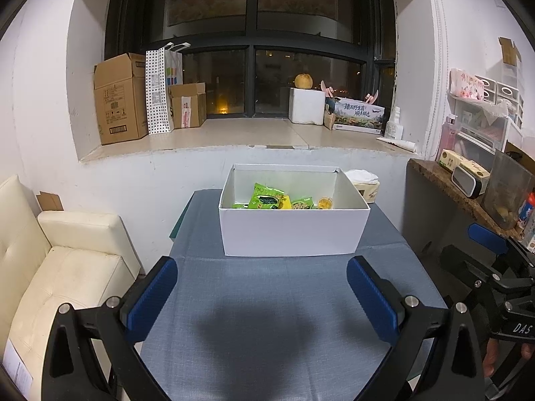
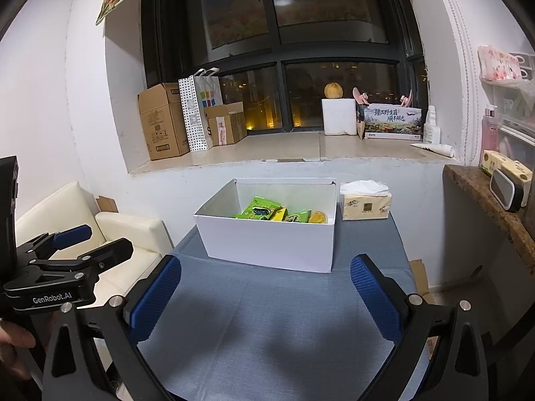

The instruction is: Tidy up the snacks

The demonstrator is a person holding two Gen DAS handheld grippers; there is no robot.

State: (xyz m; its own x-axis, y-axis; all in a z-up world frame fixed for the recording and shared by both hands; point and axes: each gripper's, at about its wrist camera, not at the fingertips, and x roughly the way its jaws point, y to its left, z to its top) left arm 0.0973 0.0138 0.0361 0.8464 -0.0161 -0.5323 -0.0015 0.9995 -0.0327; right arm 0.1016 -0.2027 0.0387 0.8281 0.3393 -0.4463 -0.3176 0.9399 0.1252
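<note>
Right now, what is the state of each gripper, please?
Left gripper: open, holding nothing, above the blue tablecloth.
Right gripper: open, holding nothing.

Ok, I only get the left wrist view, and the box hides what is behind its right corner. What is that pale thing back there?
Observer: A tissue pack. It stands on the table to the right of the white box, with a tissue pulled up from its top.
Operator: Is it touching the box?
Observer: The right wrist view seems to show a narrow gap between them.
Operator: I see the right tongs only at my edge. Are they holding anything?
Observer: No. The right tongs are wide open over bare cloth, short of the box.
</note>
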